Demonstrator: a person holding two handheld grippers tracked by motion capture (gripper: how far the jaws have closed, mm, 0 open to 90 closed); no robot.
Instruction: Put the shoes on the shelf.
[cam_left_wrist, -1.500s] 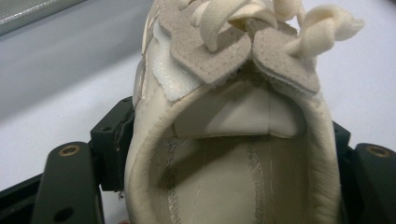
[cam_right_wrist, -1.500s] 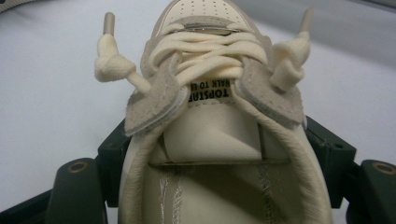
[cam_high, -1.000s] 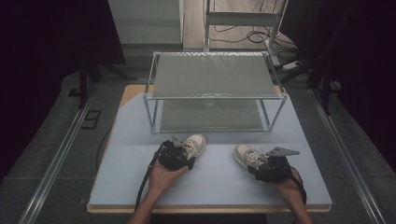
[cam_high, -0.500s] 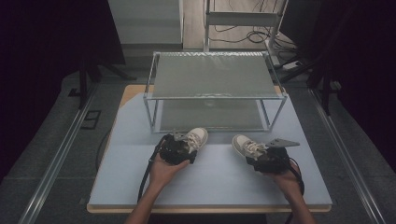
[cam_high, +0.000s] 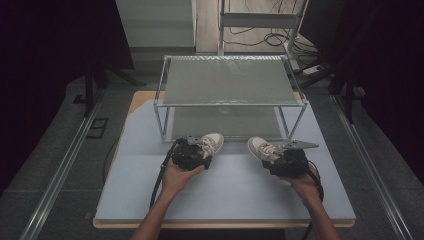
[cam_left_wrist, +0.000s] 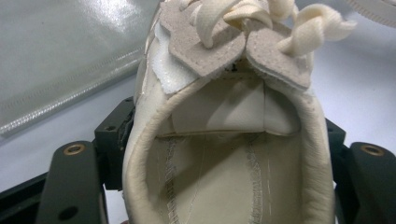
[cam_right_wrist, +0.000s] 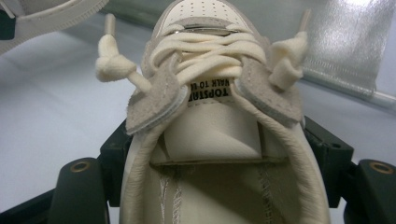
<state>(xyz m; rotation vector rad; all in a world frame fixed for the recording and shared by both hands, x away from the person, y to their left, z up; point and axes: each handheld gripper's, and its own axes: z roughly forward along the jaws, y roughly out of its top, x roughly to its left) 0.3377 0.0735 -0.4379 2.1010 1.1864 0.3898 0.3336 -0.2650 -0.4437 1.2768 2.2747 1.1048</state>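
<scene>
Two cream sneakers with thick cream laces are held just in front of the rack. My left gripper (cam_high: 199, 153) is shut on the heel of the left sneaker (cam_high: 213, 142), whose toe points toward the rack. In the left gripper view the black jaws press both sides of the sneaker's collar (cam_left_wrist: 224, 140). My right gripper (cam_high: 275, 159) is shut on the heel of the right sneaker (cam_high: 259, 148). The right gripper view looks down into that sneaker (cam_right_wrist: 210, 130), with the jaws clamped on its sides and a tongue label showing.
A metal-framed two-tier rack (cam_high: 231, 104) with translucent shelves stands at the back of the pale blue table (cam_high: 230, 195). Its lower shelf opens right behind the sneakers. Floor rails, cables and dark stands surround the table.
Both hands have lifted their sneakers a little and carried them forward, closer to the rack's front. The grips look the same.
</scene>
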